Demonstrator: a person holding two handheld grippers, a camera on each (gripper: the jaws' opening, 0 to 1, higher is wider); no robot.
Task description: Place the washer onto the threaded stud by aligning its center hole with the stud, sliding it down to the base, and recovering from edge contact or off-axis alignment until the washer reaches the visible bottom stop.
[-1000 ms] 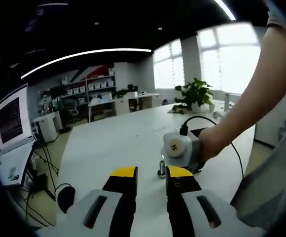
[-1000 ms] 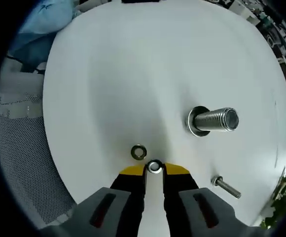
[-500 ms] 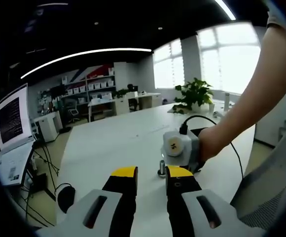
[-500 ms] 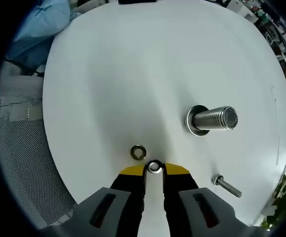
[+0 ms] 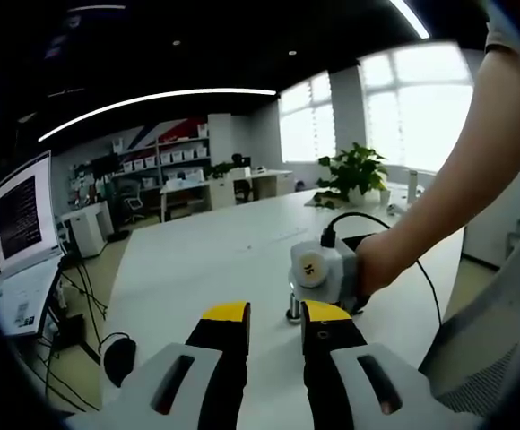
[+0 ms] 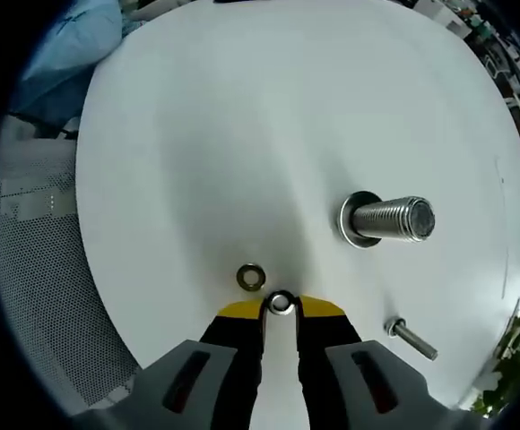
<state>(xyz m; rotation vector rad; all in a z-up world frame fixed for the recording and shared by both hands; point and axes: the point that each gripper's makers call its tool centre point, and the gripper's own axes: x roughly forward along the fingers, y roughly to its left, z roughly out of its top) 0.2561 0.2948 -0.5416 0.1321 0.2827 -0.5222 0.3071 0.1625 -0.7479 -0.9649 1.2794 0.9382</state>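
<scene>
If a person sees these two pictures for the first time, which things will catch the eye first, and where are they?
In the right gripper view, the large threaded stud stands out on the white table, right of centre, with a washer already at its base. Next comes the small washer pinched at the yellow tips of the right gripper, with a loose nut just beyond and a small bolt at lower right.

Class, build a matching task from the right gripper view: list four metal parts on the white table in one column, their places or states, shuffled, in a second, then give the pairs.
Things:
1. large threaded stud
2. small bolt
3. silver washer
4. brass-toned washer

States:
A. lying loose just beyond the yellow jaw tips
B. pinched between the right gripper's tips
C. standing upright on its base flange
D. lying on its side

Pairs: 1-C, 2-D, 3-B, 4-A
</scene>
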